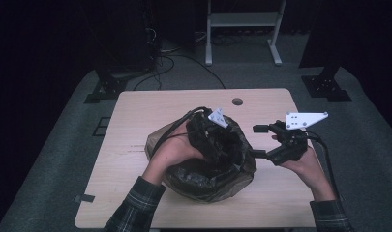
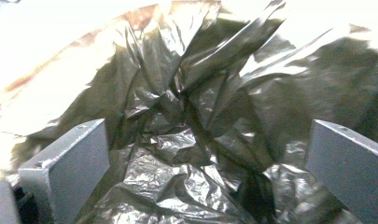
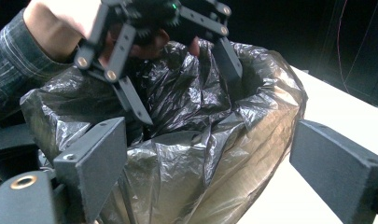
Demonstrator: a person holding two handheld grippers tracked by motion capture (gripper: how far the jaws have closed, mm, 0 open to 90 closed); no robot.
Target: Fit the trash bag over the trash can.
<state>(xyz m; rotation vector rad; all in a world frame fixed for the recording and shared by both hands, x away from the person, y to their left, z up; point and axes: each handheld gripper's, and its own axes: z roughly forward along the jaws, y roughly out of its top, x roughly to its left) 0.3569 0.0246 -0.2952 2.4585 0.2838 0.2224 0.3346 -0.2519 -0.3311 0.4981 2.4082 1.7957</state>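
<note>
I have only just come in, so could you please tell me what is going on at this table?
A person is working on a crumpled black plastic bag that sits on the wooden table. The left gripper is plunged into the bag's open mouth with its jaws spread wide, crinkled plastic all around them. The right gripper is open too, held beside the bag's right rim, one jaw close to the edge; whether it touches the plastic is hard to tell. Neither gripper is clamped on anything.
</note>
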